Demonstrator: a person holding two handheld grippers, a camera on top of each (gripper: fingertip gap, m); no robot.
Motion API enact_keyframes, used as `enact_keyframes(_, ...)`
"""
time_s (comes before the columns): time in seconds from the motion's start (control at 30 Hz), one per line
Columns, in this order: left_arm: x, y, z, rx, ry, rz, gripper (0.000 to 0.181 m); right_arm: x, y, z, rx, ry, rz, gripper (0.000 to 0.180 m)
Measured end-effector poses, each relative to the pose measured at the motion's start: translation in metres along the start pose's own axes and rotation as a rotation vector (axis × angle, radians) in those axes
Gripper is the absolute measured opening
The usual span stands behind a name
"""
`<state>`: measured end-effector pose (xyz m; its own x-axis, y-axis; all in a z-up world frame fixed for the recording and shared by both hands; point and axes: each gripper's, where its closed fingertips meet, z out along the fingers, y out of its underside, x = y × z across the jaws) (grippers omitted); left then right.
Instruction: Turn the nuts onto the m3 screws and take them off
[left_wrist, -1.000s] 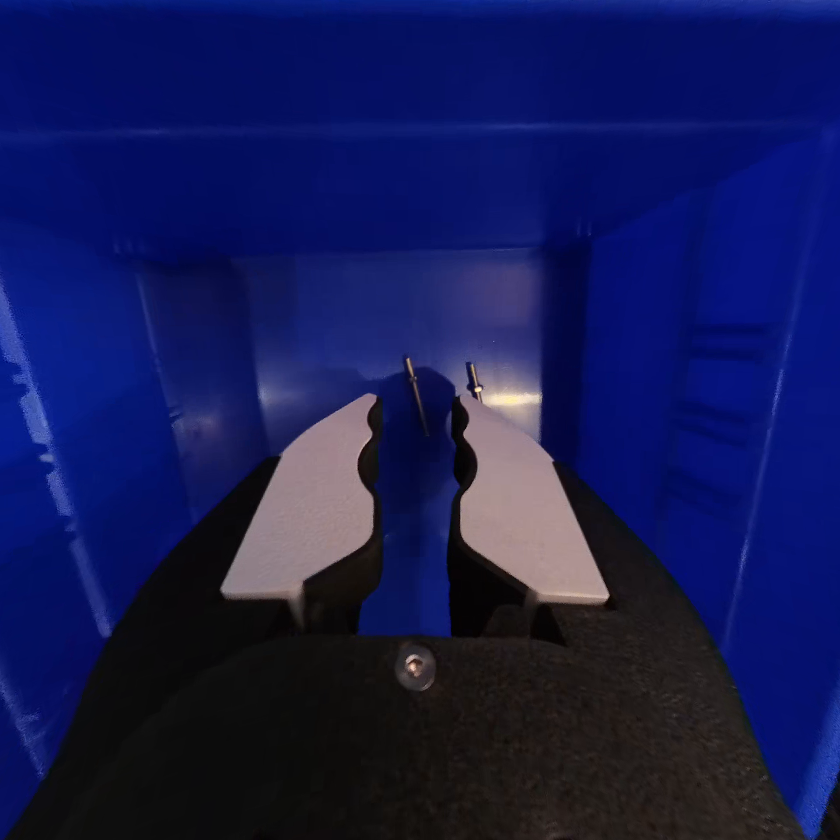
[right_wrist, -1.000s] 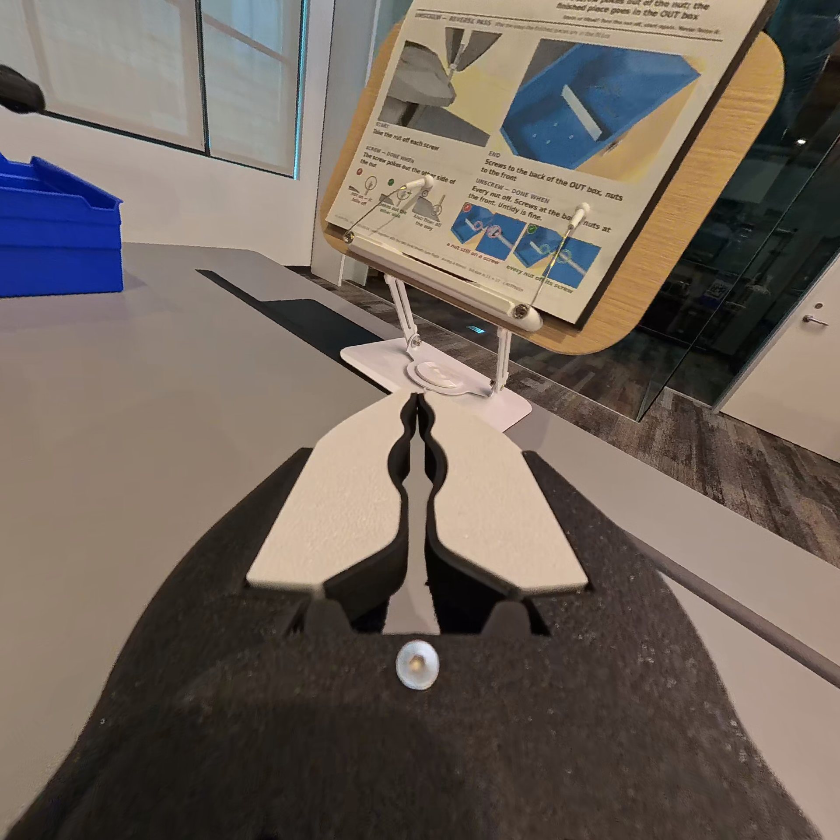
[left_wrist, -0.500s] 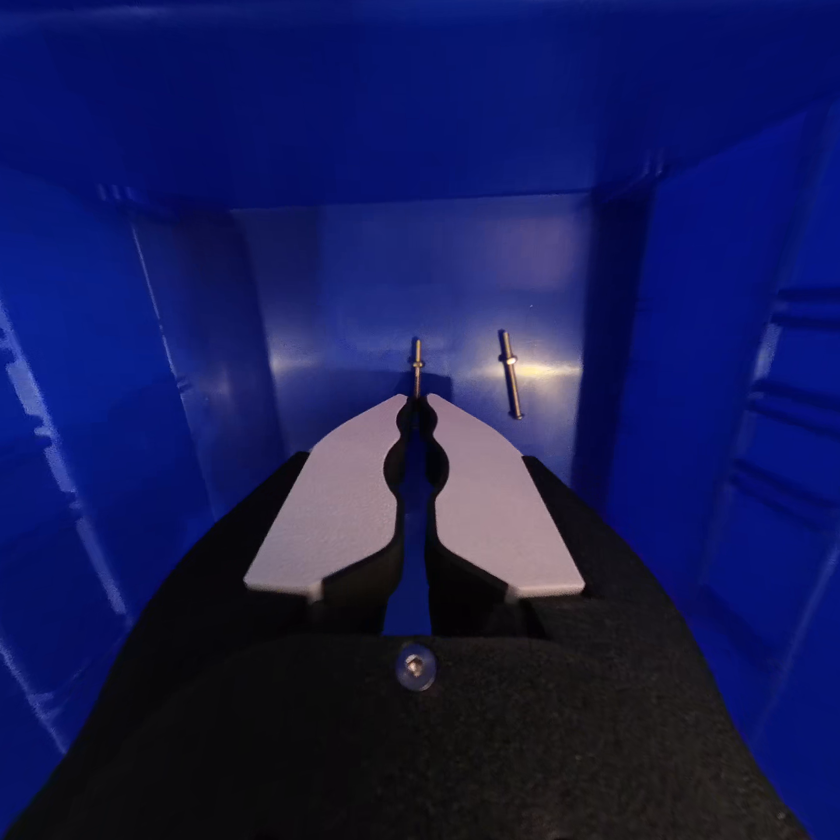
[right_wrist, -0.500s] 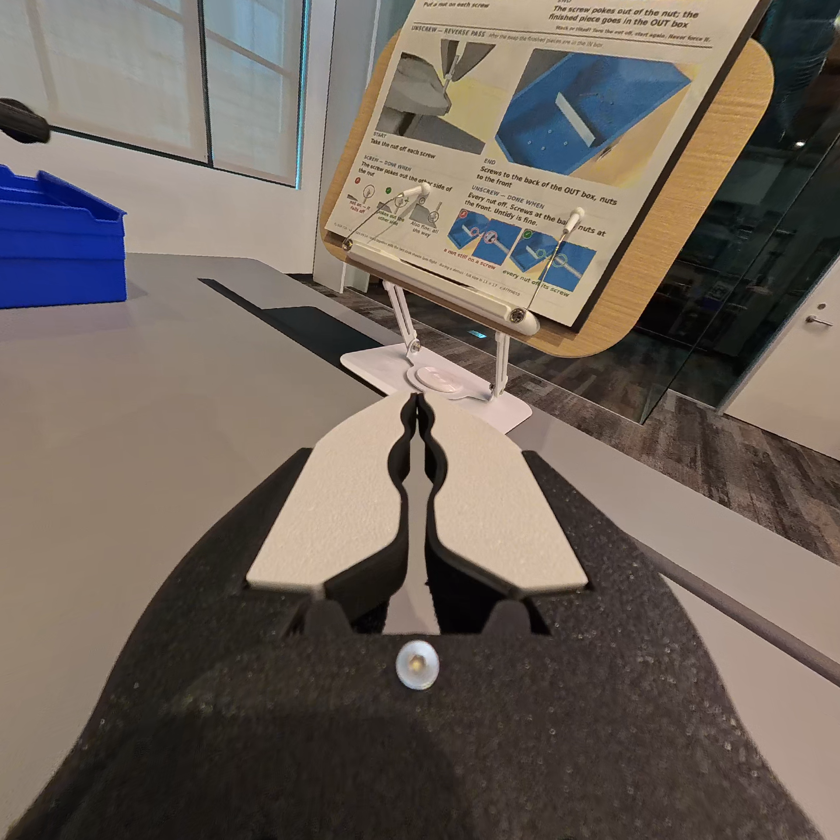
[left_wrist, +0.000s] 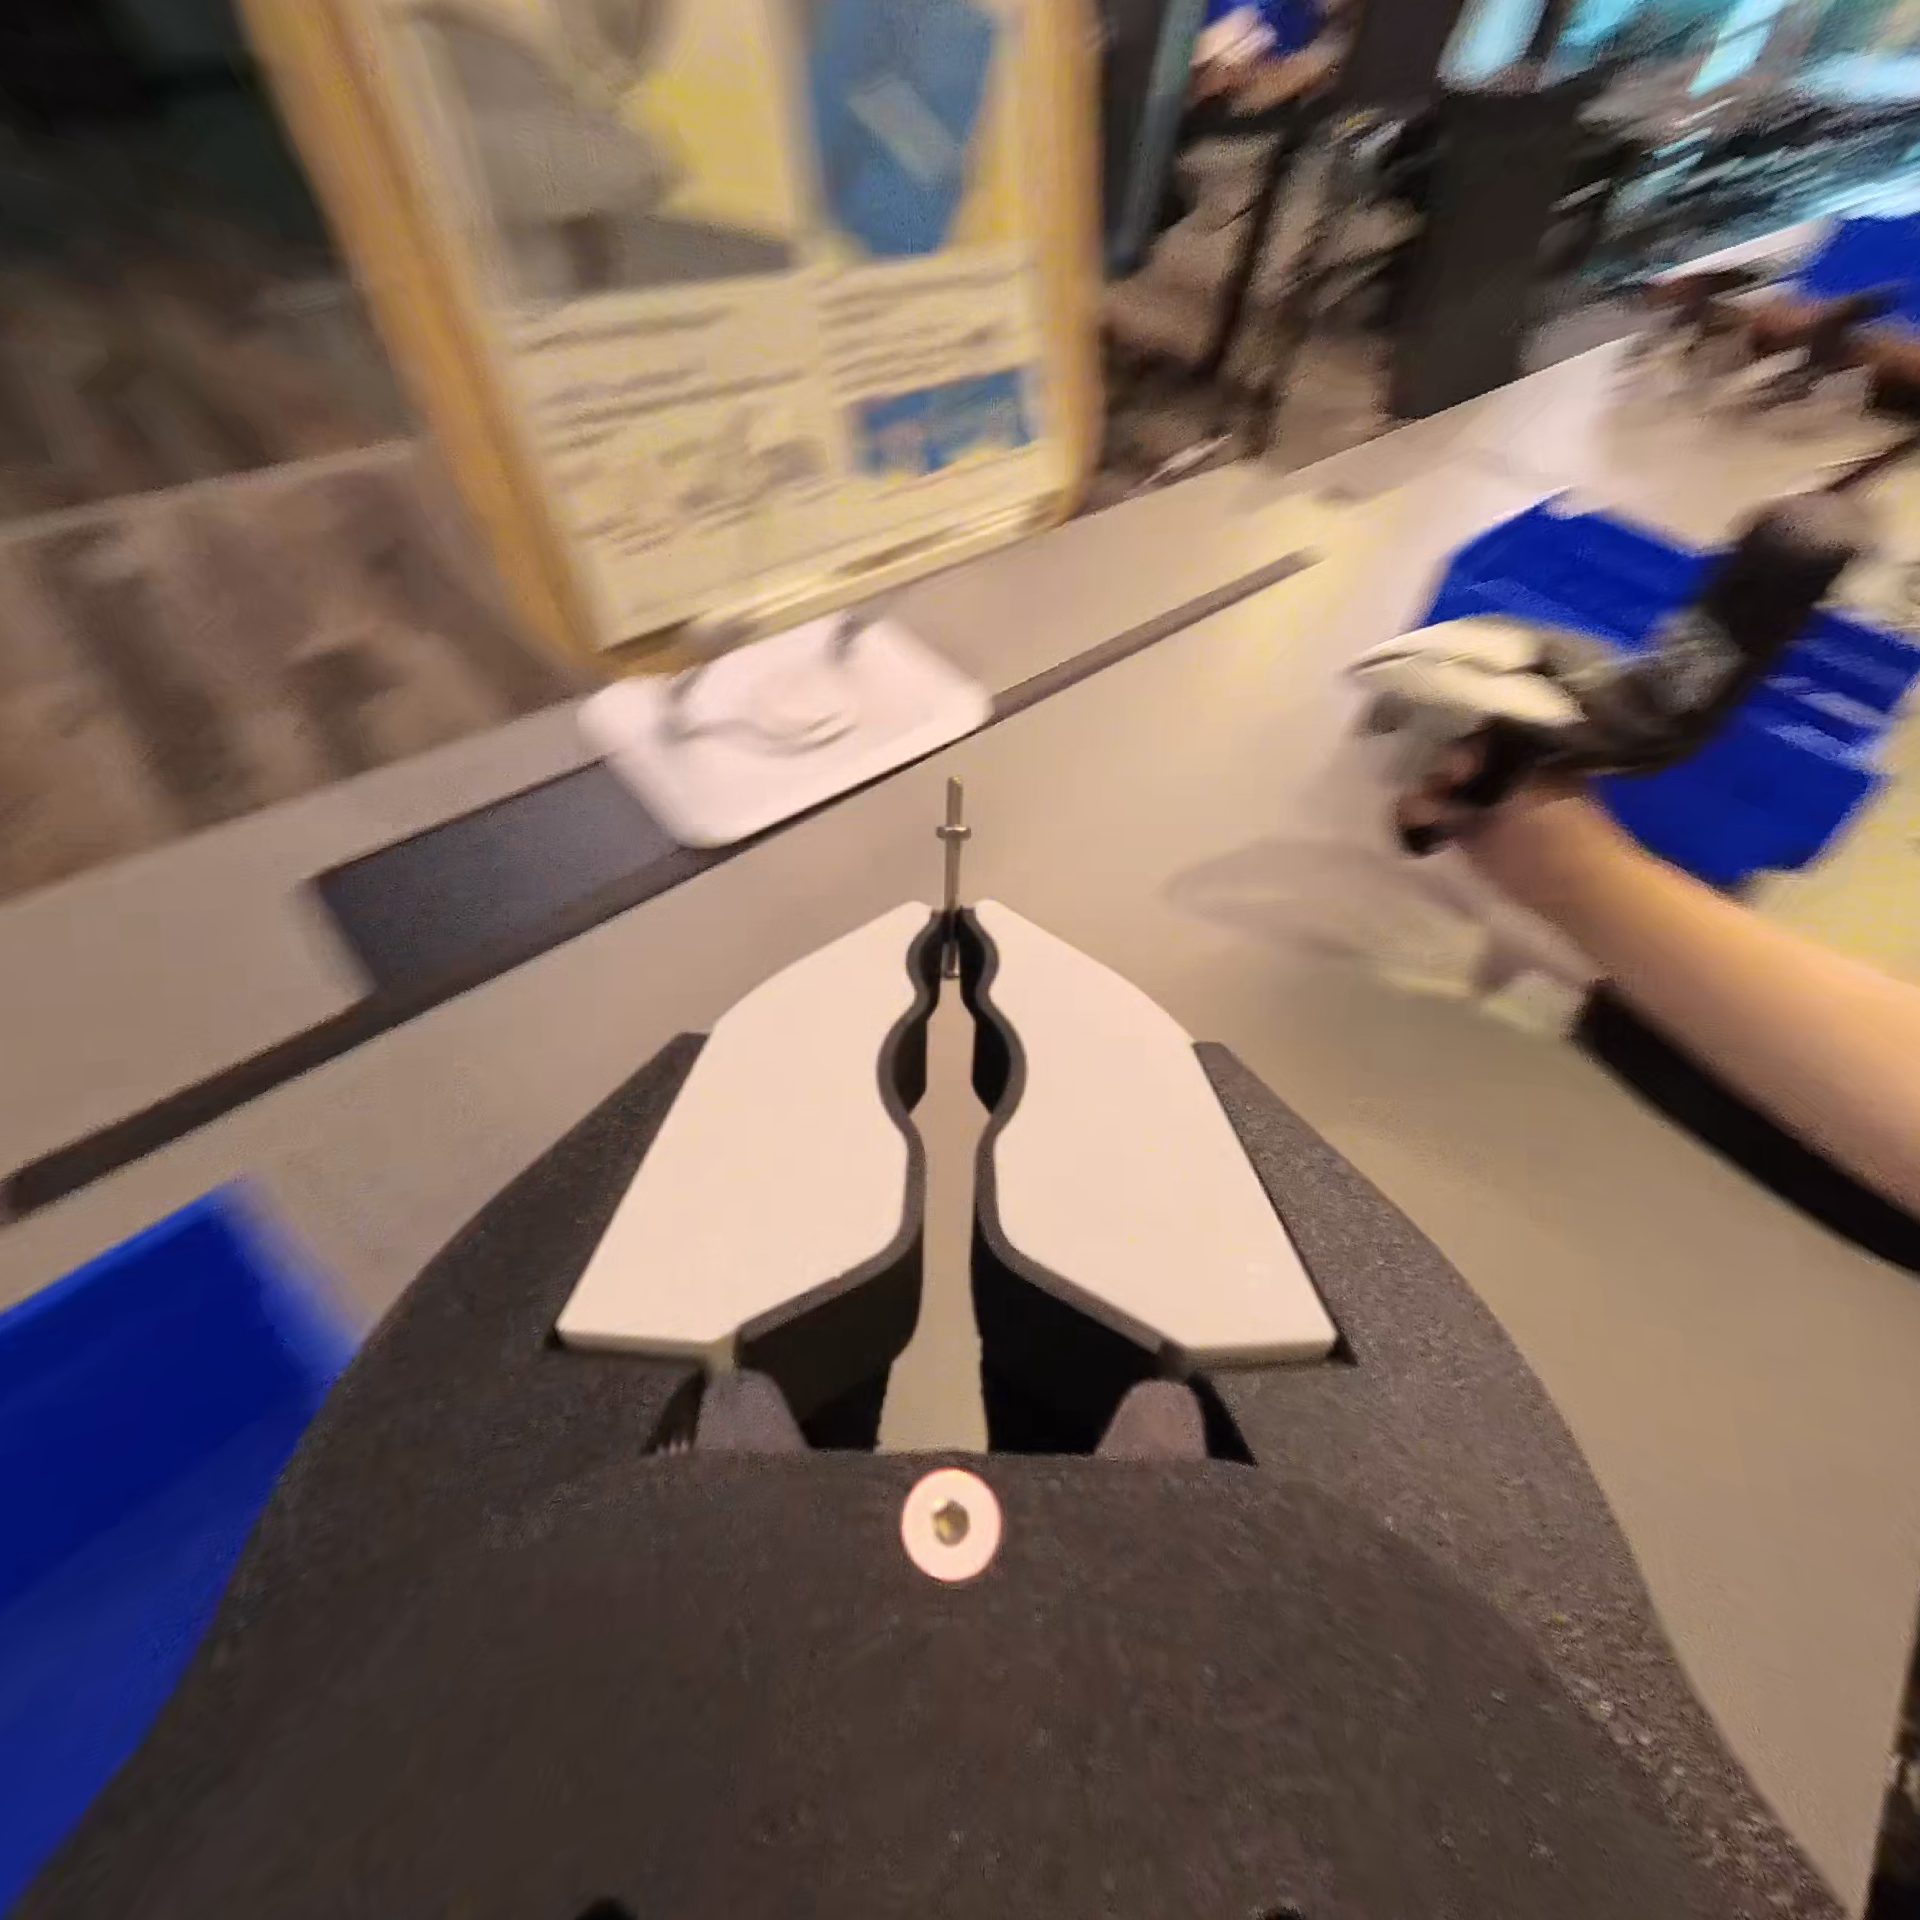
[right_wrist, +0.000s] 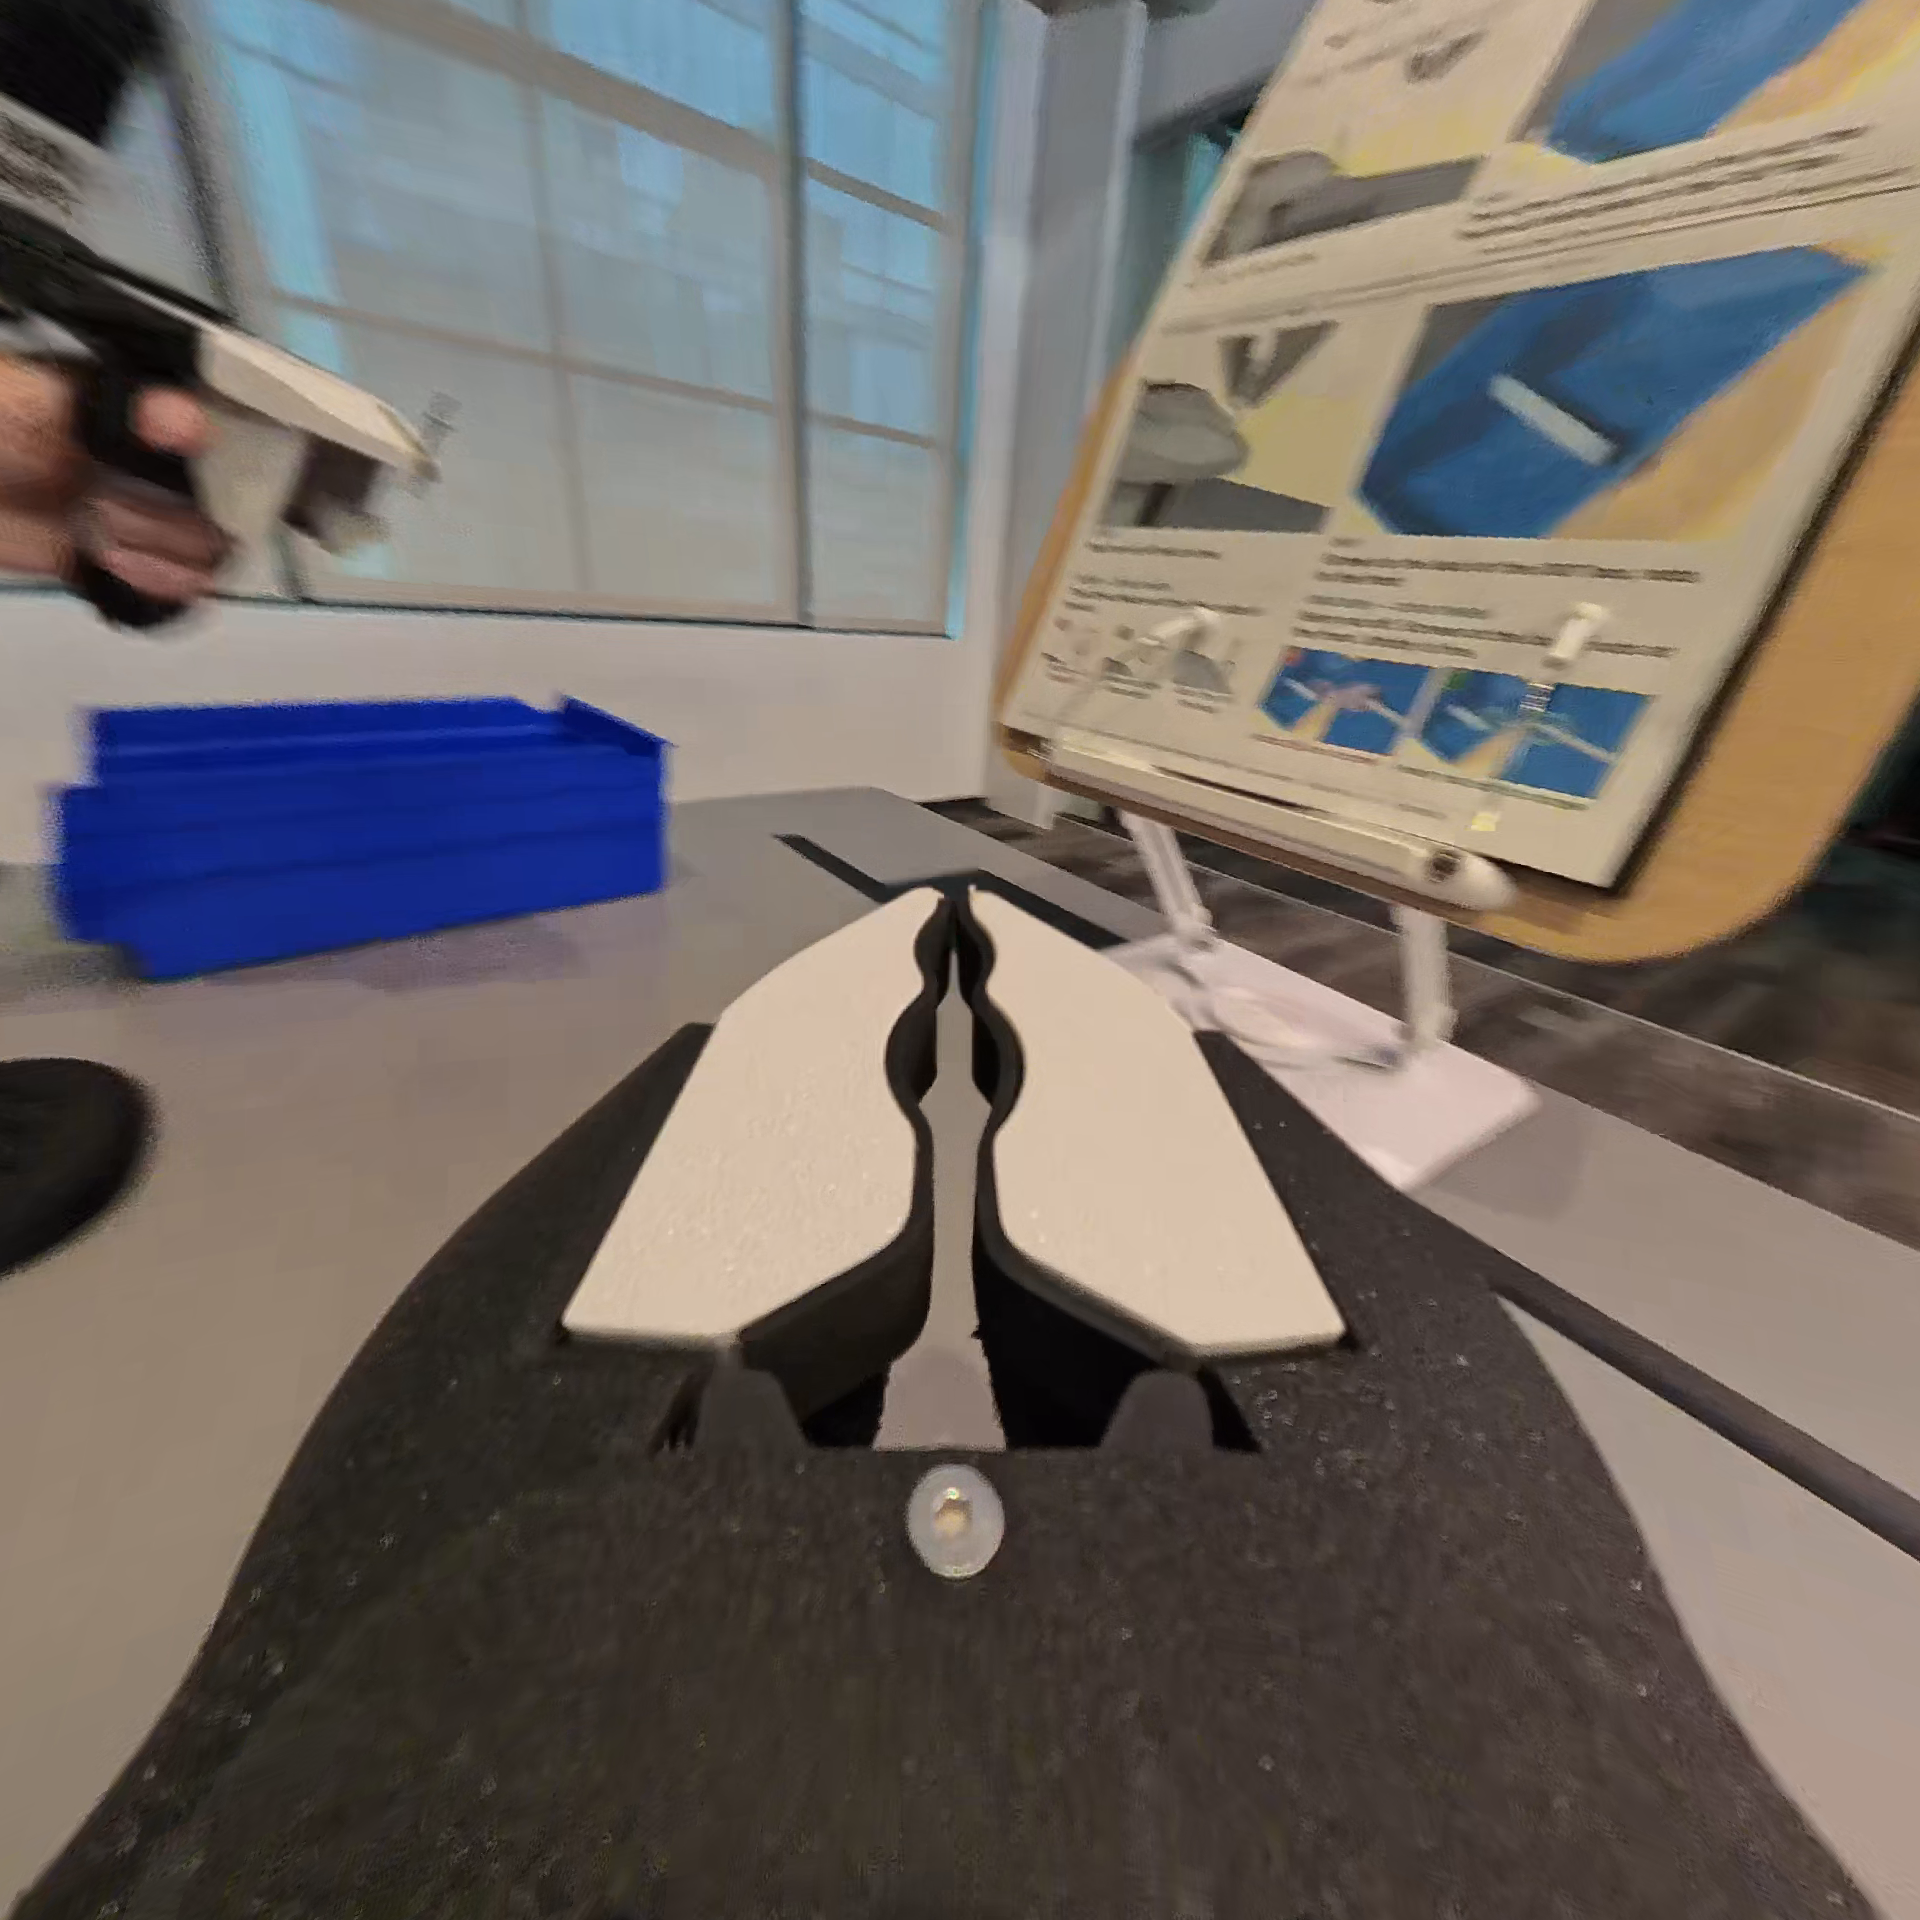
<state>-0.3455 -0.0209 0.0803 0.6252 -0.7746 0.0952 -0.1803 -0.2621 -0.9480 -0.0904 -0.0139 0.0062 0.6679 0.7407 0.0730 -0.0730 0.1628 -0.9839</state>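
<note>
The grey worktop (left_wrist: 1195, 1091) fills both views, with a document stand (right_wrist: 1455, 468) propped at its far edge and a blue bin (right_wrist: 353, 821) at about ten o'clock in the right wrist view. The left claw (left_wrist: 950, 914) is closed down to a sliver, pinching the lower end of an m3 screw (left_wrist: 950, 847) between its tips. The screw's long axis runs along the claw's own line, pointing toward twelve o'clock, away from the camera, with a nut (left_wrist: 950, 830) sitting high on the shank. The right claw (right_wrist: 958, 902) is all but closed and seems empty. The hold is thin, only the very tips on a slim shaft, so I judge that a sideways push or twist from the other claw on the nut could swivel the screw or flick it loose.
</note>
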Motion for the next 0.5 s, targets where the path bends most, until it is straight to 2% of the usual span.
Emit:
enact_keyframes(0.13, 0.102, -0.003, 0.073, 0.153, 0.258, 0.003, 0.002, -0.03, -0.03, -0.004, 0.12, -0.212, 0.165, 0.0)
enact_keyframes(0.23, 0.145, 0.006, 0.118, 0.187, 0.411, -0.07, 0.002, -0.036, -0.049, -0.013, 0.204, -0.312, 0.285, 0.0)
enact_keyframes(0.33, 0.167, 0.014, 0.146, 0.249, 0.511, -0.096, 0.002, -0.033, -0.054, -0.02, 0.24, -0.353, 0.379, 0.004)
enact_keyframes(0.43, 0.173, 0.033, 0.16, 0.25, 0.571, -0.091, 0.002, -0.03, -0.045, -0.02, 0.203, -0.358, 0.408, 0.01)
enact_keyframes(0.5, 0.171, 0.042, 0.162, 0.255, 0.597, -0.095, 0.002, -0.038, -0.037, -0.016, 0.14, -0.423, 0.428, 0.012)
